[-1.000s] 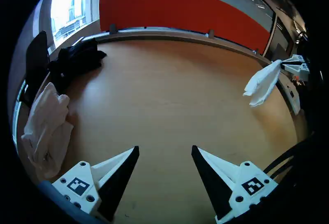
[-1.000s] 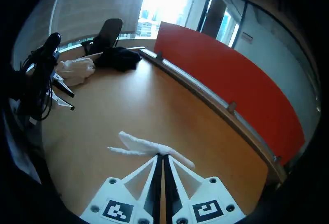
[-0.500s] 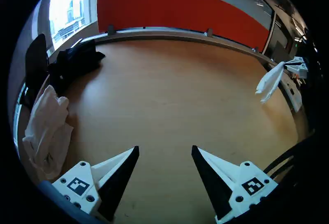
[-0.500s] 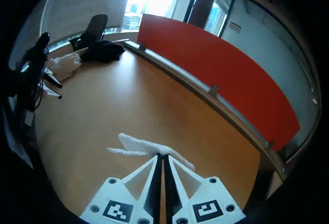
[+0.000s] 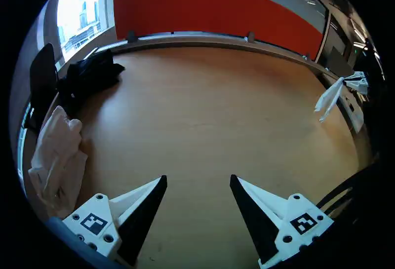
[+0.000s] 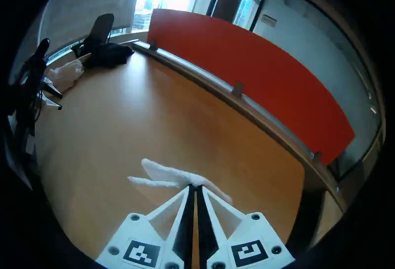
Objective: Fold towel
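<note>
The table (image 5: 207,106) is the biggest thing here: a broad wooden top that runs up to the red divider (image 5: 217,12) standing along its far edge. At the end of that divider nearest the window, a black bundle (image 5: 91,74) lies on the wood. Farther from the divider along that same side sits a heap of white cloth (image 5: 54,155), crumpled and unfolded.

The towel (image 6: 173,176) is not on the table. It hangs bunched in my right gripper (image 6: 193,188), out by the opposite end of the divider from the black bundle. That gripper's fingers are pressed together with the cloth pinched between them, and a short twisted length sticks out past the tips. My left gripper (image 5: 197,177) holds nothing; its fingers are spread wide over bare wood, on the side of the table away from the divider.

As I judge it, the folding has not begun. The towel is gathered into a rope with no flat edge or crease to be seen. I have yet to lay it out on the wood in front of the divider, find two corners, and bring them over.
</note>
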Motion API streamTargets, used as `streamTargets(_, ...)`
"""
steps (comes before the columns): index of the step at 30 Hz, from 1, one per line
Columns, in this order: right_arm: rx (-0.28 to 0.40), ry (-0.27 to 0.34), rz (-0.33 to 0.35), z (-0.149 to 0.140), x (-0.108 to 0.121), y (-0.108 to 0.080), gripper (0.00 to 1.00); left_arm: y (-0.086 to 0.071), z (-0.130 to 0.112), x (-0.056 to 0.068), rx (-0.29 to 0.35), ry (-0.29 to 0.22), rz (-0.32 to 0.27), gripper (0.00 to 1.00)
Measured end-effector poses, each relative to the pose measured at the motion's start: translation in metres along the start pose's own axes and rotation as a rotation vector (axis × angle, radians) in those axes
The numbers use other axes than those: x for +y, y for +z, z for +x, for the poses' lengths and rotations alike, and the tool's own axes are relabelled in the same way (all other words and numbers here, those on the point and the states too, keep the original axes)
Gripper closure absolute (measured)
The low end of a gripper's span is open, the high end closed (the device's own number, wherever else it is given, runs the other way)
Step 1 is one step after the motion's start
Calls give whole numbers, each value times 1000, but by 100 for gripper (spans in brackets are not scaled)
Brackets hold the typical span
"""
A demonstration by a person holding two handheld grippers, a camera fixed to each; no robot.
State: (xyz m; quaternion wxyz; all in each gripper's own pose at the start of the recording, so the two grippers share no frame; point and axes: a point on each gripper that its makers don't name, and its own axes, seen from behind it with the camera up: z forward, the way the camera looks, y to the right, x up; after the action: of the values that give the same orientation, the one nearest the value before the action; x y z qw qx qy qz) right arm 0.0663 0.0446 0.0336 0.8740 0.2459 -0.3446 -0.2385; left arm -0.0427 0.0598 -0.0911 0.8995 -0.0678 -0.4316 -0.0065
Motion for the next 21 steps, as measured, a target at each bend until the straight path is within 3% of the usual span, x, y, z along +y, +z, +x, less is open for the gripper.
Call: streamTargets(21, -74, 29, -72, -49, 68, -14, 96, 0, 1, 6, -9, 12, 13, 6)
